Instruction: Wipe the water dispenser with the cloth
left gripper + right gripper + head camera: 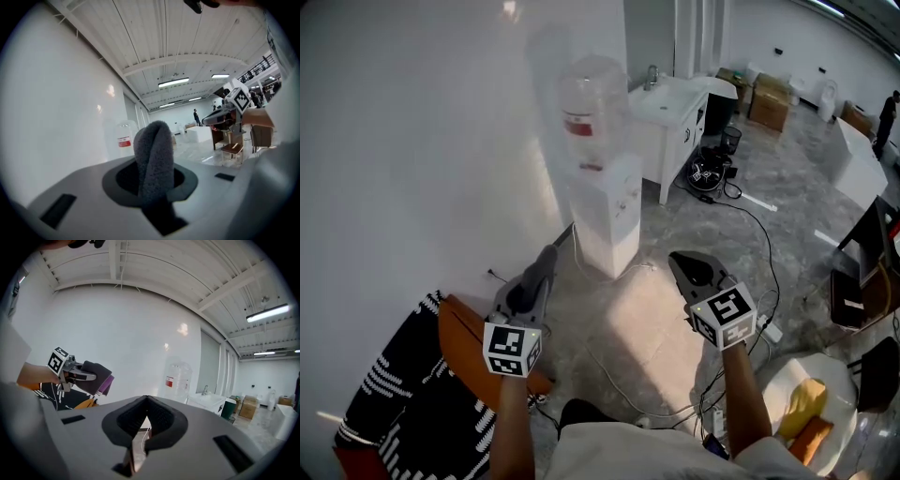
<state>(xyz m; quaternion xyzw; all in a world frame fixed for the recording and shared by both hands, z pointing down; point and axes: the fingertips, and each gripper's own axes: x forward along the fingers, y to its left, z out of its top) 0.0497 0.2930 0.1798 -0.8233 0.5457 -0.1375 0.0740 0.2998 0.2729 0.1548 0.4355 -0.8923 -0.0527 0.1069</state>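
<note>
The white water dispenser (605, 211) stands against the wall with a clear bottle (585, 111) on top. My left gripper (546, 260) is held low, short of the dispenser and to its left, shut on a folded grey cloth (153, 157). That cloth sticks up between the jaws and hides most of the dispenser behind it; only the bottle (123, 139) shows. My right gripper (686, 263) hangs to the right of the dispenser, shut and holding nothing. In the right gripper view its tips (146, 402) meet, with the bottle (177, 378) beyond and the left gripper (79, 375) at the left.
A white sink cabinet (673, 117) stands behind the dispenser, with cables (741, 208) trailing across the floor. An orange chair with striped fabric (431, 384) is at my lower left. Cardboard boxes (768, 99) sit far back. A yellow cloth (802, 401) lies at the lower right.
</note>
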